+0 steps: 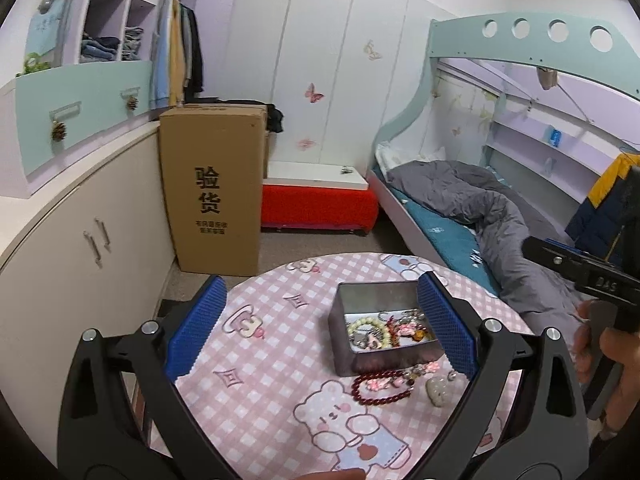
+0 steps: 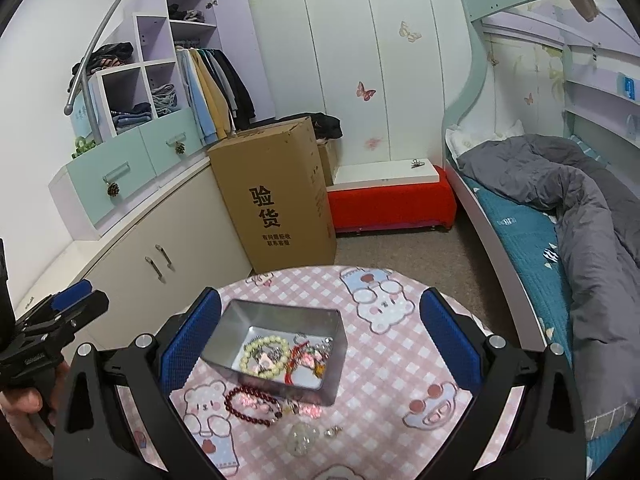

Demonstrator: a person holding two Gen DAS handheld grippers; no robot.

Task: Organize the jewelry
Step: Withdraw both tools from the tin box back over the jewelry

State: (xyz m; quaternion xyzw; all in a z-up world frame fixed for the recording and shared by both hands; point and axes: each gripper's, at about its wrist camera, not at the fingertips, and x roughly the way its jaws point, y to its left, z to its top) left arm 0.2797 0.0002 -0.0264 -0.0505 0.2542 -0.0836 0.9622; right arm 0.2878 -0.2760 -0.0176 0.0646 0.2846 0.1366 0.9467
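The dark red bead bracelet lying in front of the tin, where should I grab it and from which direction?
Take the dark red bead bracelet on its near arc, the side away from the metal tin, coming straight down with one finger inside the loop and one outside. It lies flat on the pink checked tablecloth, and charms crowd its tin-side end. The open right hand-held gripper looks better placed.

One metal tin (image 2: 276, 344), one dark red bead bracelet (image 2: 250, 405), one pale bead bracelet (image 2: 264, 356), one cardboard box (image 2: 276, 196), two grippers.
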